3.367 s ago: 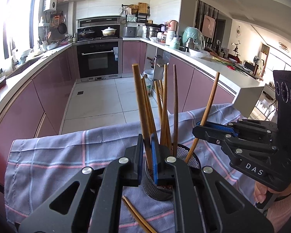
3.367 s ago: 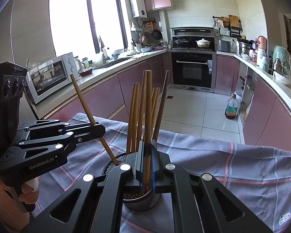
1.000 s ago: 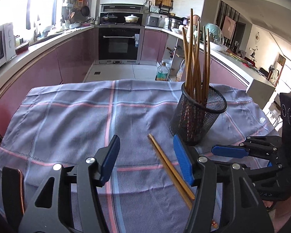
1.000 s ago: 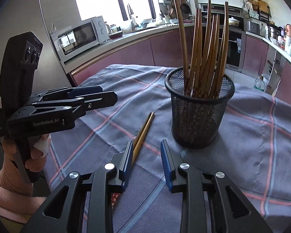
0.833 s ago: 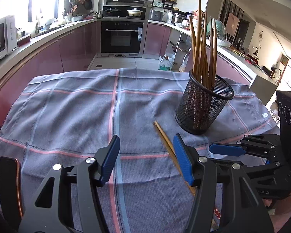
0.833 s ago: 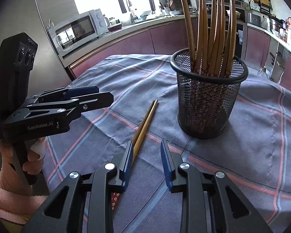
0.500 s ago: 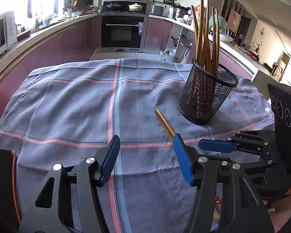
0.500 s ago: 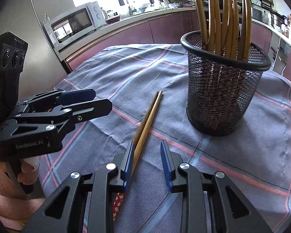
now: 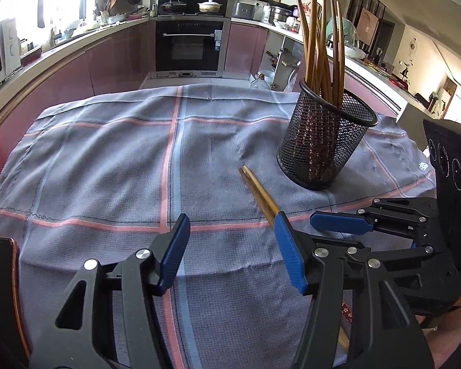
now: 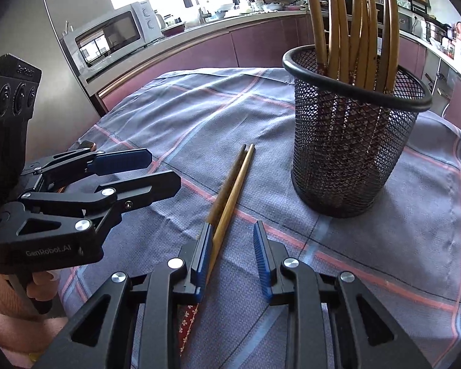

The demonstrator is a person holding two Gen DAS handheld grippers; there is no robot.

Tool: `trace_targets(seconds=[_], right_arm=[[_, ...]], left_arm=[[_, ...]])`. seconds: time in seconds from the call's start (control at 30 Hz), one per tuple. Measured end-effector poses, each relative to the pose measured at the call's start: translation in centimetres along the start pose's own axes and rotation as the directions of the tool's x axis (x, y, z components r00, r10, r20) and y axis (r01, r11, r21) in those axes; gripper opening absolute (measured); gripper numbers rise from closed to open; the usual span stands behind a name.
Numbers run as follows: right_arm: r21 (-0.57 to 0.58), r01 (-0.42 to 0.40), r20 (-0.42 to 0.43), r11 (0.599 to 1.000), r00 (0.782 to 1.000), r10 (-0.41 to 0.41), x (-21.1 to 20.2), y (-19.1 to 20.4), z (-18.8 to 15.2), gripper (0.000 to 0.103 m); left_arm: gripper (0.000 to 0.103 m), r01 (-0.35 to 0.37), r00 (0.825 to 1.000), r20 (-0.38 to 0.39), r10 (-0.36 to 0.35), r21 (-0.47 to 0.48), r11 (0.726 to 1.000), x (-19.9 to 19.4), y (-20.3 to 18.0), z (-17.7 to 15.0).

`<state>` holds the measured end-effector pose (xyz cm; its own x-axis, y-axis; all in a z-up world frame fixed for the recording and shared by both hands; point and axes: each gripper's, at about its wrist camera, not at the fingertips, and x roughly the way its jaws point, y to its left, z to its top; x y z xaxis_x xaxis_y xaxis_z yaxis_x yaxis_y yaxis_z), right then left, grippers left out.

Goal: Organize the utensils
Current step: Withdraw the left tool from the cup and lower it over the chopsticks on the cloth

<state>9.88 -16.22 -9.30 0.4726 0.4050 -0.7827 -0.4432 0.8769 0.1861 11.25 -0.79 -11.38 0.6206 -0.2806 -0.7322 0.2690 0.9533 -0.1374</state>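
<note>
Woven plaid cloth (image 9: 107, 166); black mesh cup (image 10: 347, 153), wooden chopsticks (image 10: 230, 184).

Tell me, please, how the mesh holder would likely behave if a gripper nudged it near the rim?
The mesh holder looks light, and its tall chopsticks probably raise the balance, so it may tip. Resting on loose cloth, it could drag folds rather than slide.

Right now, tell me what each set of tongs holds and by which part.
Nothing. Left tongs and right tongs are both open; the two loose chopsticks lie ungripped on the tablecloth.
</note>
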Motion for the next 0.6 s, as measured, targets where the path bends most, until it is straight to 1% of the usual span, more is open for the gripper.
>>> trace_targets(seconds=[0.37, 0.57, 0.6], right_arm=[[0.040, 0.012, 0.006, 0.999, 1.000, -0.012, -0.6, -1.1, -0.3, 0.025], [0.060, 0.009, 0.006, 0.998, 1.000, -0.009, -0.6, -1.8, -0.5, 0.023], [0.061, 0.009, 0.007, 0.998, 1.000, -0.010, -0.7, -1.8, -0.5, 0.023]], left_arm=[[0.056, 0.013, 0.999, -0.038, -0.011, 0.058, 0.998, 1.6, -1.8, 0.0], [0.051, 0.016, 0.997, -0.073, -0.010, 0.079, 0.997, 3.2, -2.8, 0.3], [0.049, 0.017, 0.997, -0.077, -0.010, 0.082, 0.996, 3.4, -2.9, 0.3]])
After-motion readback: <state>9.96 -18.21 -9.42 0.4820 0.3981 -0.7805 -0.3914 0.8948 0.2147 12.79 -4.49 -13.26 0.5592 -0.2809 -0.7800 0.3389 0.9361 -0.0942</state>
